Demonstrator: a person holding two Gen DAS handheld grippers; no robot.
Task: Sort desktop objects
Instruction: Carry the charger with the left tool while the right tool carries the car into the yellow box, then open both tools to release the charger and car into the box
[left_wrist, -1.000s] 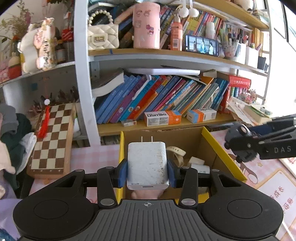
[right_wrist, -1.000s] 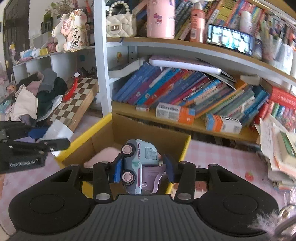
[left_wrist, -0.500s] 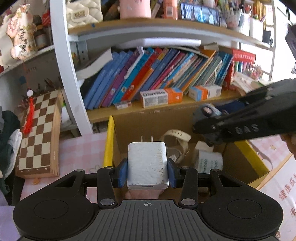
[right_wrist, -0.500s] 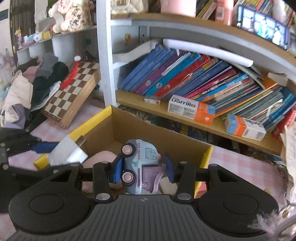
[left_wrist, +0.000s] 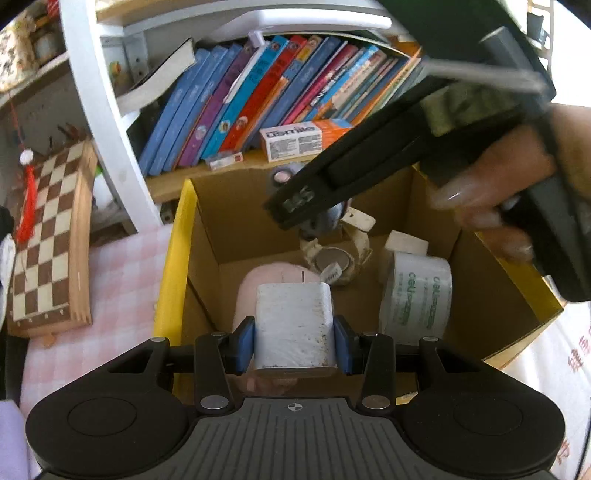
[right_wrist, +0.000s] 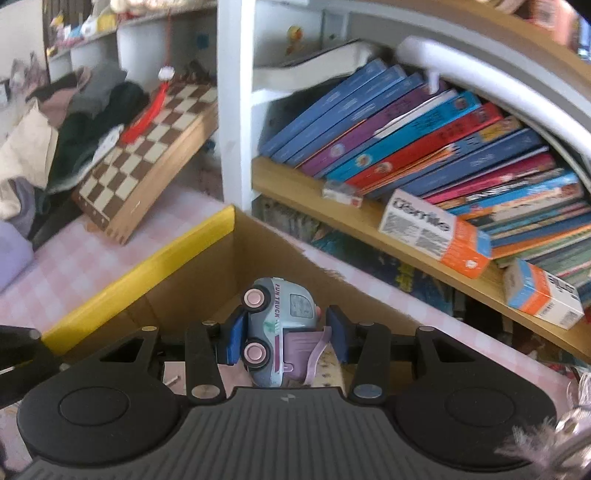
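My left gripper (left_wrist: 294, 345) is shut on a white plug-in charger (left_wrist: 293, 325), held over the open cardboard box (left_wrist: 177, 258) with its yellow rim. Inside the box lie a pink soft thing (left_wrist: 258, 280), a white wristwatch (left_wrist: 332, 258) and a roll of tape (left_wrist: 417, 295). My right gripper (right_wrist: 282, 334) is shut on a small blue-and-lilac toy truck (right_wrist: 280, 328), above the box's far corner (right_wrist: 236, 254). In the left wrist view the right gripper's black body (left_wrist: 388, 158) and a person's hand (left_wrist: 517, 177) reach over the box from the right.
A bookshelf with slanting books (left_wrist: 277, 96) and small cartons (right_wrist: 436, 236) stands right behind the box. A wooden chessboard (left_wrist: 48, 240) leans at the left on the pink checked tabletop (left_wrist: 122, 280). Clothes (right_wrist: 55, 125) are piled further left.
Both grippers have sunk and tilted toward the box, each still holding its object. The right gripper has swung left over the box and now crosses the left wrist view.
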